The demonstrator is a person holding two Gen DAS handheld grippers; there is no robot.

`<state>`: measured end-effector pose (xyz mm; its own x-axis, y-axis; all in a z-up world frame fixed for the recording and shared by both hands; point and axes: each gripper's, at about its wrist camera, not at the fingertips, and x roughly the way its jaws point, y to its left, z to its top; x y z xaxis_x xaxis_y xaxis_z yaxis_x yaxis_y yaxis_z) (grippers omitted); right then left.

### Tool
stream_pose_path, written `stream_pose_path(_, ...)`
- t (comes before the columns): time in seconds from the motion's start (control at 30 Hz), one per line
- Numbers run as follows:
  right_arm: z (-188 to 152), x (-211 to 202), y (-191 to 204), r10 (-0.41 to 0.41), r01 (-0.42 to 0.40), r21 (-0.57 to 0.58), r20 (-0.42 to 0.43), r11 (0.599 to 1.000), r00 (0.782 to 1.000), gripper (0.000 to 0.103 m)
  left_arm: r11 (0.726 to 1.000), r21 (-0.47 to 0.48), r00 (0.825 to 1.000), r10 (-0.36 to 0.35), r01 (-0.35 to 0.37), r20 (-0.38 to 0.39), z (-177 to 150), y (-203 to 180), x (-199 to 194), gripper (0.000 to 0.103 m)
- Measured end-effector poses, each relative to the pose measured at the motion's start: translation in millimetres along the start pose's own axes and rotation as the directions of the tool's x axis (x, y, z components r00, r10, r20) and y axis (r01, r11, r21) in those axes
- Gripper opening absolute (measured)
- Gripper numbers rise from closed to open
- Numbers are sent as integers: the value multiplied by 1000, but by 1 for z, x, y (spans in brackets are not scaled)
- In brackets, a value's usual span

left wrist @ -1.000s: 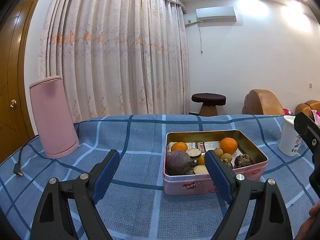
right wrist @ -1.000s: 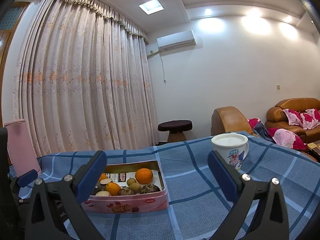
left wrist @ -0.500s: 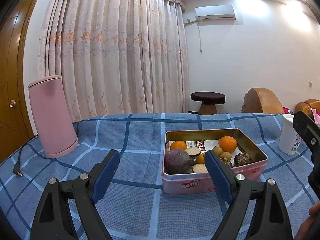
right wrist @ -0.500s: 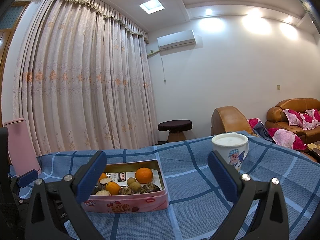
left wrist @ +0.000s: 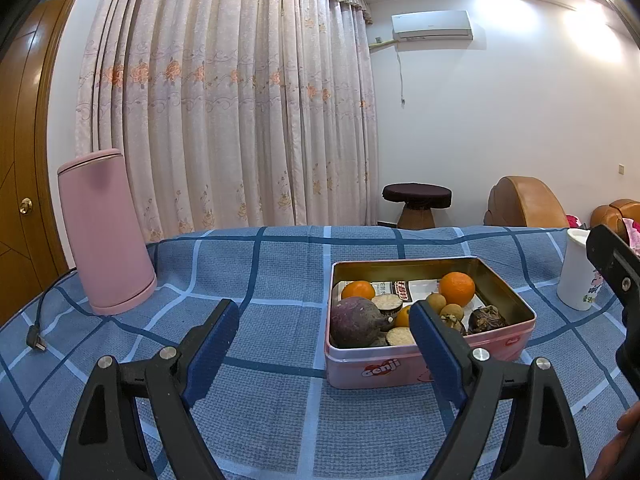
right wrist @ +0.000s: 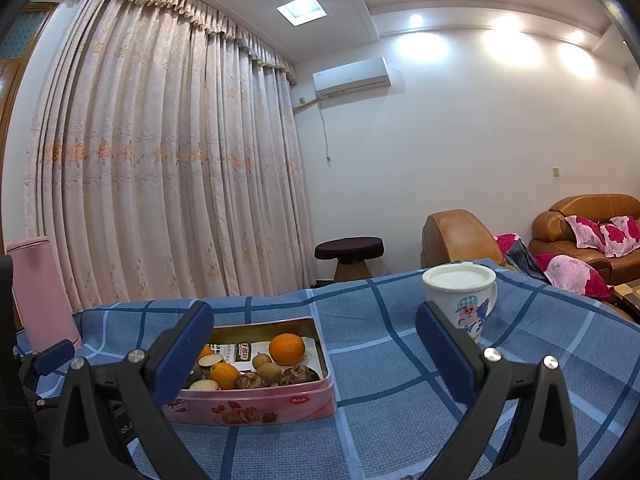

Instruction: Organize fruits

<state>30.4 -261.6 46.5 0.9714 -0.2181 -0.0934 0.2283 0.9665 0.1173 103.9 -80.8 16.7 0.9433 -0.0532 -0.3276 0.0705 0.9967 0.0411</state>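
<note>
Item: pink biscuit tin, lower right of centre in the left wrist view, standing on blue checked tablecloth. Contents: oranges, longans, purple tuber, cut slices.

Legible: "Genji" on tin front; printed paper inside unreadable.

Left gripper: fingers apart, empty, short of tin. Right gripper: fingers apart, empty.

Risks, judged: crowded round fruit may roll from a grip; light tin may slide; lidded cartoon mug near right finger could tip.

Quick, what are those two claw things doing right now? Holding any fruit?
Left gripper: open, holding nothing.
Right gripper: open, holding nothing.
</note>
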Motion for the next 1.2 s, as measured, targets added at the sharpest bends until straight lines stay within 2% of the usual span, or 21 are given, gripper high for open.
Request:
stream_pose_path(0.93,-1,0,-2,0,0,3,-7,1000,1000,103,1000,-15,999,17,-18,-33,-1,2,5,88)
stream_pose_path(1.1,-6,5,-9,-29,30,20,-34,999,999,103,1000,-13,1000,7,-7,-29,-1,1,4,88)
stream_pose_path(1.2,-8,12,-18,-66,70,43,-91,997,994,103,1000,-9,1000,5,-5,-30,-1,0,4,88)
